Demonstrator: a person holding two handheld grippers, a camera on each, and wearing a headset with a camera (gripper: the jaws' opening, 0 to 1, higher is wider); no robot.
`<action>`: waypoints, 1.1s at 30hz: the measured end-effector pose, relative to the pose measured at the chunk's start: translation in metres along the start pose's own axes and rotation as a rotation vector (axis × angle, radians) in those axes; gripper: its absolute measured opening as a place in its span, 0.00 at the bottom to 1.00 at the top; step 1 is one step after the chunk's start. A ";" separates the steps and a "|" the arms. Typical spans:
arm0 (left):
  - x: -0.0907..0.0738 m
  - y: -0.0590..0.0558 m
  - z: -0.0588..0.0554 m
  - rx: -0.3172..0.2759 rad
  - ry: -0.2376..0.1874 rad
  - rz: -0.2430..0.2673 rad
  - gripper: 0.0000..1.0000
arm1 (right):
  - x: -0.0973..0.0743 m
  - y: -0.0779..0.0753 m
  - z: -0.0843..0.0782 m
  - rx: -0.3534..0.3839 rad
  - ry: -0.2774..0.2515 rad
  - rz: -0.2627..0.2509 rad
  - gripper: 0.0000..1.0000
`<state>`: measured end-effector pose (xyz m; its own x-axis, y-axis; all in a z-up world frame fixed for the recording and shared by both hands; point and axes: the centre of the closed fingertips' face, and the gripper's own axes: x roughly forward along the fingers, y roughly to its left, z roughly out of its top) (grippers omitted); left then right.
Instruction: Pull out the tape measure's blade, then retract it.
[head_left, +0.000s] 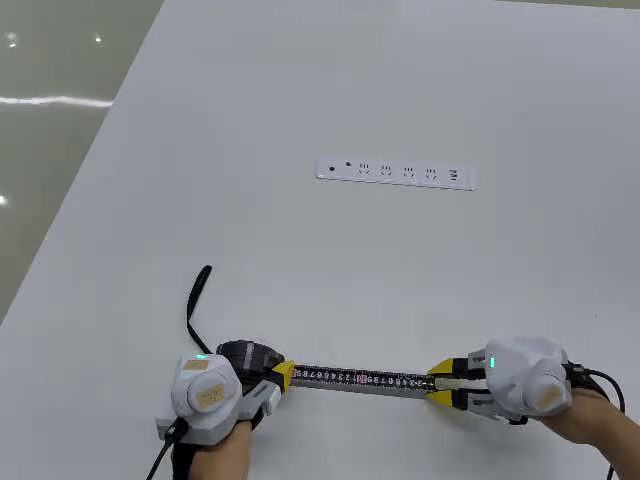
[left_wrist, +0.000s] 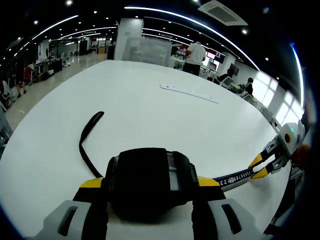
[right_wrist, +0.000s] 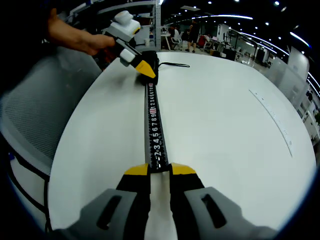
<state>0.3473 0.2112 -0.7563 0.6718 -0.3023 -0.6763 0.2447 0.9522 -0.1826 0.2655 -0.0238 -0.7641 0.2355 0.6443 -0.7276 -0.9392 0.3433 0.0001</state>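
A black tape measure case (head_left: 250, 356) (left_wrist: 149, 180) (right_wrist: 151, 63) rests on the white table near its front edge, and my left gripper (head_left: 282, 376) (left_wrist: 149, 182) is shut on it. Its black wrist strap (head_left: 197, 300) (left_wrist: 86, 140) trails away to the left. The dark blade (head_left: 360, 379) (right_wrist: 154, 125) (left_wrist: 235, 177) is pulled out to the right, lying flat along the table. My right gripper (head_left: 440, 382) (right_wrist: 159, 170) is shut on the blade's end, its yellow-tipped jaws pinching it.
A white power strip (head_left: 396, 173) (left_wrist: 187, 92) (right_wrist: 272, 116) lies flat at the middle of the white table (head_left: 300, 100). The table's left edge drops to a glossy floor. A grey chair (right_wrist: 45, 115) stands by the table's near side. People stand in the background.
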 end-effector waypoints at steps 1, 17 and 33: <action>0.000 0.000 0.000 -0.001 0.000 -0.001 0.65 | 0.000 0.000 0.001 0.001 -0.001 0.001 0.12; 0.000 0.000 0.000 -0.005 0.004 -0.006 0.65 | 0.009 0.001 0.010 0.003 -0.019 0.006 0.12; 0.001 0.000 0.000 -0.007 0.009 -0.012 0.65 | 0.018 0.003 0.018 0.008 -0.033 0.015 0.12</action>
<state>0.3477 0.2106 -0.7566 0.6627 -0.3136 -0.6800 0.2482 0.9488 -0.1956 0.2712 0.0013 -0.7646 0.2297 0.6712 -0.7048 -0.9406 0.3392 0.0164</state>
